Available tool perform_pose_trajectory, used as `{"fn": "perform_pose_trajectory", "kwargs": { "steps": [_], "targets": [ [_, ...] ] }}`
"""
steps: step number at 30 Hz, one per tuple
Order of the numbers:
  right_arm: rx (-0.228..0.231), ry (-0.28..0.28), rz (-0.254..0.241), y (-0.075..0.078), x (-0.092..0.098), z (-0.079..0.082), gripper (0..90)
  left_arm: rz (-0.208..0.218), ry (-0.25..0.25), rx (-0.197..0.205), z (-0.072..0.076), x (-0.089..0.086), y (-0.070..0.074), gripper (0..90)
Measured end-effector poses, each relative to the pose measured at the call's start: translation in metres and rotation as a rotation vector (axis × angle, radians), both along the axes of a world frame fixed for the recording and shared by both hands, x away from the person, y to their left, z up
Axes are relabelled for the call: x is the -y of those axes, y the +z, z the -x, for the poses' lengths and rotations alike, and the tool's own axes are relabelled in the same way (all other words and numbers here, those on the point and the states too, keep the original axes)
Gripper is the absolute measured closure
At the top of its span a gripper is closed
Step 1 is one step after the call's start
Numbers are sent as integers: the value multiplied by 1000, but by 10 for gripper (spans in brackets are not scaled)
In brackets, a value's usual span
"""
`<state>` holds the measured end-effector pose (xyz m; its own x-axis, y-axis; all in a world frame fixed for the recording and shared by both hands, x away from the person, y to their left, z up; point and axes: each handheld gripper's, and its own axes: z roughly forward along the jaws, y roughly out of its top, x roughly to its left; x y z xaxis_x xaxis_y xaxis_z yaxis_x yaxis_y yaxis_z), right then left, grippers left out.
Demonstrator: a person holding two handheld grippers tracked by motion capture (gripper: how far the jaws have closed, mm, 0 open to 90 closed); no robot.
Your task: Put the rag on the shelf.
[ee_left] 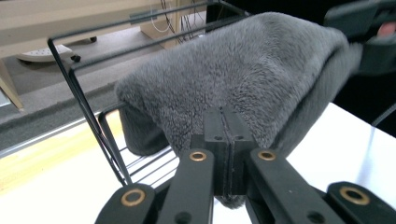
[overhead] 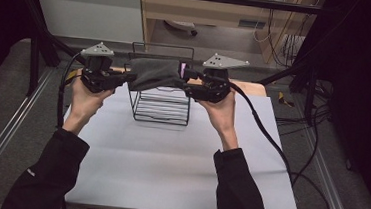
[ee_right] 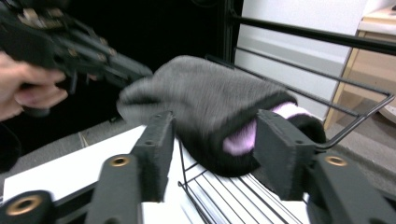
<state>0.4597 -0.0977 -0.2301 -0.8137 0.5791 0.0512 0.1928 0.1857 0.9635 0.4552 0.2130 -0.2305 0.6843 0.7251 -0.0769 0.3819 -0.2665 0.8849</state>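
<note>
Two hand-held tools suspend a grey fleece cloth [overhead: 151, 74] over a black wire rack [overhead: 162, 105] that stands at the far middle of the white surface [overhead: 168, 168]. In the high view the person's forearms, in black sleeves [overhead: 47, 174], enter from the bottom edge and spread slightly outward; each bare hand wraps its tool from below, wrists raised clear of the surface. The left hand [overhead: 84, 99] carries the left tool [overhead: 120, 79] at the cloth's left end; the right hand [overhead: 219, 109] carries the right tool [overhead: 187, 83] at the cloth's right end. Both tools lie roughly level and point inward toward each other, each topped by a grey three-cornered plate [overhead: 97, 50].

In the left gripper view the left tool [ee_left: 225, 154] has its jaws pressed flat together with the lower edge of the cloth [ee_left: 233, 79] pinched between them; fleece bulges above and shows beneath the jaws. The rack's wire frame [ee_left: 79, 88] rises at the left.

In the right gripper view the right tool [ee_right: 212, 144] has its jaws spread wide on either side of the cloth's end [ee_right: 205, 107], where a pale pink inner layer [ee_right: 240, 140] shows; contact with either pad cannot be confirmed. The cloth hangs above the rack's wires [ee_right: 233, 196], with the left tool [ee_right: 130, 69] at the far end.
</note>
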Motion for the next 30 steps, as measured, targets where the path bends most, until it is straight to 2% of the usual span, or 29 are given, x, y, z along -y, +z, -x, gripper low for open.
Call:
{"fn": "perform_pose_trajectory", "kwargs": {
  "steps": [3, 4, 5, 7, 9, 12, 14, 20, 25, 30],
  "targets": [
    [2, 9, -31, 3, 2, 1, 431, -21, -13, -6, 0, 2, -7, 893],
    [1, 3, -34, 4, 3, 1, 464, -24, -12, -9, -1, 3, -10, 894],
    [-7, 2, -27, 4, 3, 1, 547, -25, -13, -17, -2, 3, -13, 894],
    [-20, 9, -11, 2, 2, 1, 644, -23, -9, -20, -3, 4, -18, 894],
    [-33, 5, 24, -2, -2, -1, 754, -22, -6, -21, -4, 5, -22, 894],
    [-47, -17, 81, -11, -9, -5, 855, -25, 2, -22, -6, 5, -30, 894],
    [-67, -39, 94, -18, -12, -9, 900, -27, 7, -22, -8, 6, -34, 894],
    [-109, -101, 93, -37, -13, -20, 900, -12, 31, -31, -17, 6, -48, 894],
    [-102, -116, 86, -47, -13, -25, 900, 0, 48, -28, -21, 8, -50, 893],
    [-68, -87, 64, -43, -9, -19, 827, 2, 30, -24, -17, 5, -47, 867]
  ]
}}
